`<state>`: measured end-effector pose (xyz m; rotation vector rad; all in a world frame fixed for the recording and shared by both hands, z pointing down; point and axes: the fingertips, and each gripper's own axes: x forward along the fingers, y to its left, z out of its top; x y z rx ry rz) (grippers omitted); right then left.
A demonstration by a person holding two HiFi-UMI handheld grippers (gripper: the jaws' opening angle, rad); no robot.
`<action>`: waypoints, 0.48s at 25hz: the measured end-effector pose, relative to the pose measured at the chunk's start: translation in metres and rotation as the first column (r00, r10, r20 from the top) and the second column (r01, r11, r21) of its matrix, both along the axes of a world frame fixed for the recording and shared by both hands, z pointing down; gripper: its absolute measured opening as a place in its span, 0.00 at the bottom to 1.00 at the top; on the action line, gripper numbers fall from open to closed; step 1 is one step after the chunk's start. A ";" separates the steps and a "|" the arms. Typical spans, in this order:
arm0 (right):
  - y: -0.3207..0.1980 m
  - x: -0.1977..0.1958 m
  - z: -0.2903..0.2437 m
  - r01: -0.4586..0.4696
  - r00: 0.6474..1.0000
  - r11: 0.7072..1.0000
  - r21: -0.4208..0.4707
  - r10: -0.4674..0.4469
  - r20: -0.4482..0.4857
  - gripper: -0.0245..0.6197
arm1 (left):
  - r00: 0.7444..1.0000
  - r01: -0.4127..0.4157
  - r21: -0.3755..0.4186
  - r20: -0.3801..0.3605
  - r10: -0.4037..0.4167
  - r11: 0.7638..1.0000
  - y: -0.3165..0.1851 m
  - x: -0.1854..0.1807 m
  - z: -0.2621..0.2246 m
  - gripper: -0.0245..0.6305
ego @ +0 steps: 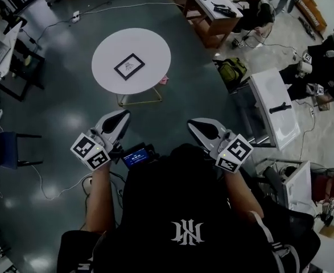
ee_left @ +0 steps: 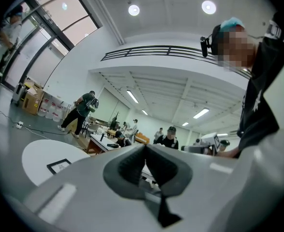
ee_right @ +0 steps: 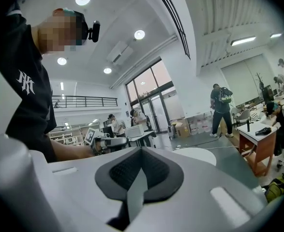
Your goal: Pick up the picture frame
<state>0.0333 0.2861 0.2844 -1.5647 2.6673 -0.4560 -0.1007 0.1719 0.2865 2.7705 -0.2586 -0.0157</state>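
Although both are held out over the floor, neither holds anything: the left gripper (ego: pixel 123 115) has its fingers (ee_left: pixel 129 166) pressed together with nothing between them, and the right gripper (ego: pixel 194 123) likewise shows its fingers (ee_right: pixel 154 170) closed and empty. The picture frame (ego: pixel 129 66) lies flat near the middle of the round white table (ego: pixel 107 50), well ahead of the 2 pairs of fingers and touching neither, somewhat nearer the left pair. 1 green bag (ego: pixel 233 70) sits on the floor to the table's right; its contents cannot be made out.
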 end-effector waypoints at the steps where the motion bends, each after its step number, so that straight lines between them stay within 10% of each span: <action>1: -0.006 0.000 0.001 0.007 1.000 1.000 0.001 -0.007 0.002 0.04 | 1.000 0.010 0.000 0.002 -0.010 1.000 -0.005 -0.002 0.001 0.04; 12: -0.085 0.018 0.017 0.082 0.996 0.996 -0.014 -0.082 0.038 0.04 | 0.994 0.111 -0.011 0.026 -0.110 0.994 -0.075 -0.001 0.014 0.04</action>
